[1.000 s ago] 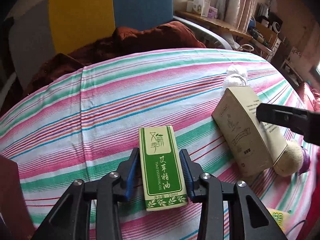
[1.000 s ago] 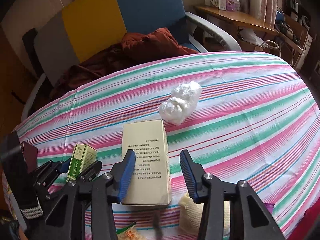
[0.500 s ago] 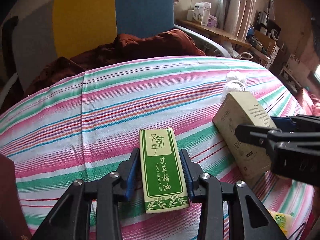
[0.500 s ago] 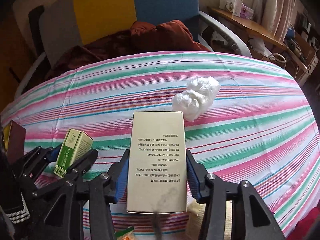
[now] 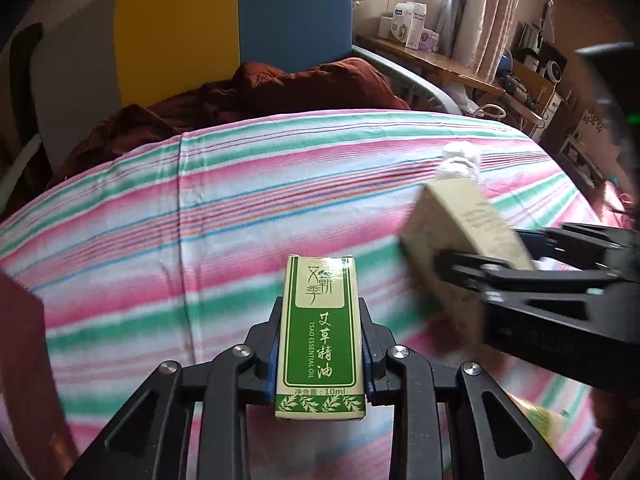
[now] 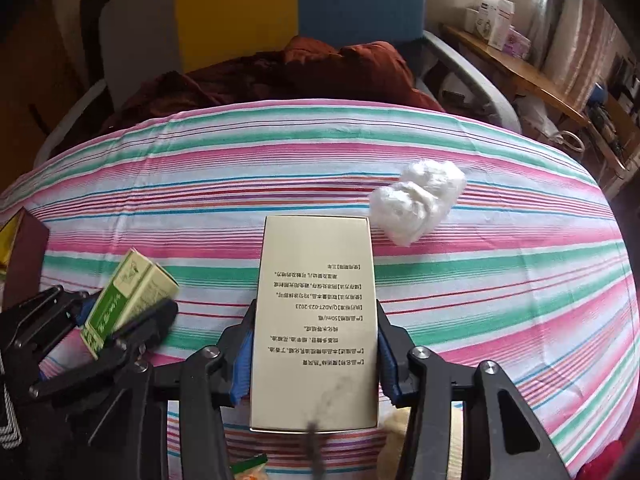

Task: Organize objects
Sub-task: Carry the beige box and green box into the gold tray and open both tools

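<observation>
My left gripper is shut on a small green essential oil box and holds it above the striped tablecloth. The same box shows at the left of the right wrist view, between the left gripper's fingers. My right gripper is shut on a larger beige box with printed text and holds it off the cloth. That beige box appears at the right in the left wrist view, held by the right gripper's fingers.
A crumpled white plastic wad lies on the tablecloth beyond the beige box. A dark red box stands at the left edge. A cream yarn-like ball lies under the right gripper. A chair with brown cloth stands behind the table.
Both grippers closed on their boxes and lifted them off the cloth. The right gripper went from open around the beige box to gripping it; the scene moved lower in both views.
</observation>
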`<state>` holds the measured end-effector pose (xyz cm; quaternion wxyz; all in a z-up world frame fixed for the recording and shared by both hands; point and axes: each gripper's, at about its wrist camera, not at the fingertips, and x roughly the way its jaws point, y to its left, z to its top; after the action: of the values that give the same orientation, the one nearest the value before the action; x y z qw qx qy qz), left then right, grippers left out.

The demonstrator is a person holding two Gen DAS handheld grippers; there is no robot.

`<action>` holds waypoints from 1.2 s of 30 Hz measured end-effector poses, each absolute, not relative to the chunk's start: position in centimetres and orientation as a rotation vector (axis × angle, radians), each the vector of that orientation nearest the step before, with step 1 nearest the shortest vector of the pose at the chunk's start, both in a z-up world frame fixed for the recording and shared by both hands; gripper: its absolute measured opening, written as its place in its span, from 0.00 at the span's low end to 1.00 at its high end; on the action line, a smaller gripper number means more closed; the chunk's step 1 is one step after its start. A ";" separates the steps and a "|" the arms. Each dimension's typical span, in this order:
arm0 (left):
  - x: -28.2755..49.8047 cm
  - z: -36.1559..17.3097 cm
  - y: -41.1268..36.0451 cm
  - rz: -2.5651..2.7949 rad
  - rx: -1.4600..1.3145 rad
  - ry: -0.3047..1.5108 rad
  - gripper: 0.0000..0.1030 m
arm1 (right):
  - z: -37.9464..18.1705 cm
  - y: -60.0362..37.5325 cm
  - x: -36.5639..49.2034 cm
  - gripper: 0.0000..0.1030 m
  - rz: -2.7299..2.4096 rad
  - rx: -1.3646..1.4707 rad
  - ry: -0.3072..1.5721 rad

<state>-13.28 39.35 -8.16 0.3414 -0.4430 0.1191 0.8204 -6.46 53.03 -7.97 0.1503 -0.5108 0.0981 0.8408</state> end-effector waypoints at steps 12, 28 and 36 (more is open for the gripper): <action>-8.5 -2.1 31.4 2.173 -1.077 0.236 0.30 | -7.3 47.7 -6.8 0.48 2.651 -1.547 0.241; -8.1 1.4 13.1 2.445 -1.044 0.060 0.30 | -2.9 41.1 -6.4 0.48 2.740 -1.520 0.186; -7.5 0.2 3.5 2.586 -1.099 -0.102 0.30 | 0.9 33.2 -6.2 0.48 2.890 -1.485 0.141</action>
<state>-7.55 3.47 0.20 0.1640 -0.3856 -0.0358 0.9073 -6.19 33.24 0.85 -0.0552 -0.4558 0.0434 0.8873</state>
